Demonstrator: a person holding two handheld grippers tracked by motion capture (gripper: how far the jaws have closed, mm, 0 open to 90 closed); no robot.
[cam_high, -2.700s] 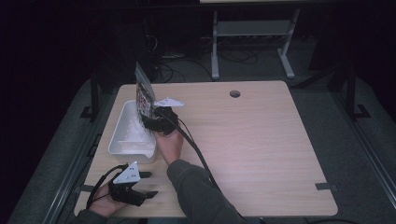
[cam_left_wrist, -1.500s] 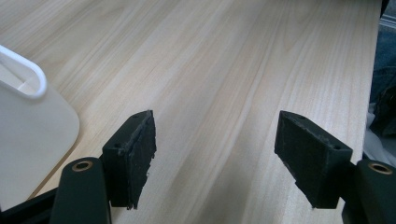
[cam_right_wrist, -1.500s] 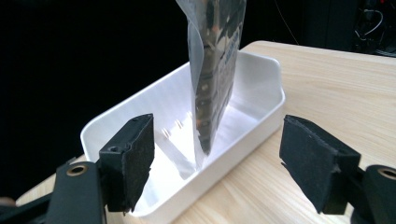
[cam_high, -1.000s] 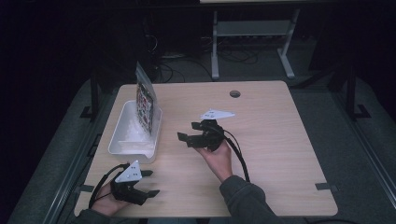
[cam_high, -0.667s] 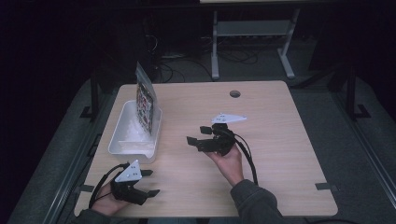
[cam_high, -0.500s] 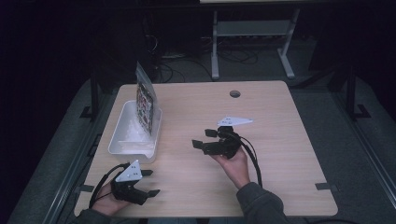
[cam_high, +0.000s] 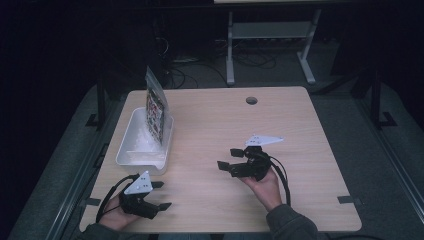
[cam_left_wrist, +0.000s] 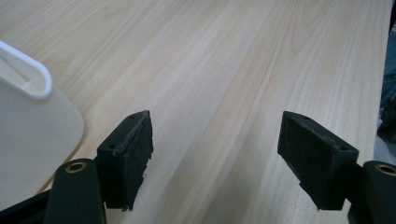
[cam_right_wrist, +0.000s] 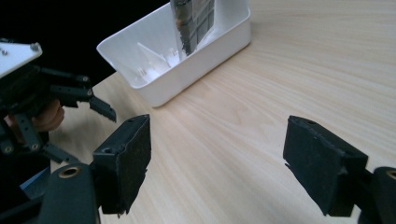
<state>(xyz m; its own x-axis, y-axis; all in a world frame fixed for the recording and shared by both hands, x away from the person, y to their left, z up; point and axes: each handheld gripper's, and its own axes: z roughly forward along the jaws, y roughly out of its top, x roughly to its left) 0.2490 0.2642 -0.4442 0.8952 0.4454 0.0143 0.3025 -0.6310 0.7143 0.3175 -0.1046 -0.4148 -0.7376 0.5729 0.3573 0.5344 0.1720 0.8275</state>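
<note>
Packet (cam_high: 155, 114) upright in white bin (cam_high: 131, 150), both tongs — left (cam_high: 161, 195), right (cam_high: 228, 159) — jaws apart, empty

Pale wood-grain table top (cam_high: 210, 125); glossy white rectangular plastic tub (cam_high: 131, 145); clear packet with multicoloured printed pattern (cam_high: 155, 114); 2 black two-jaw grippers, left (cam_high: 160, 195) and right (cam_high: 230, 159), each bearing 1 light grey three-cornered plate.
</note>
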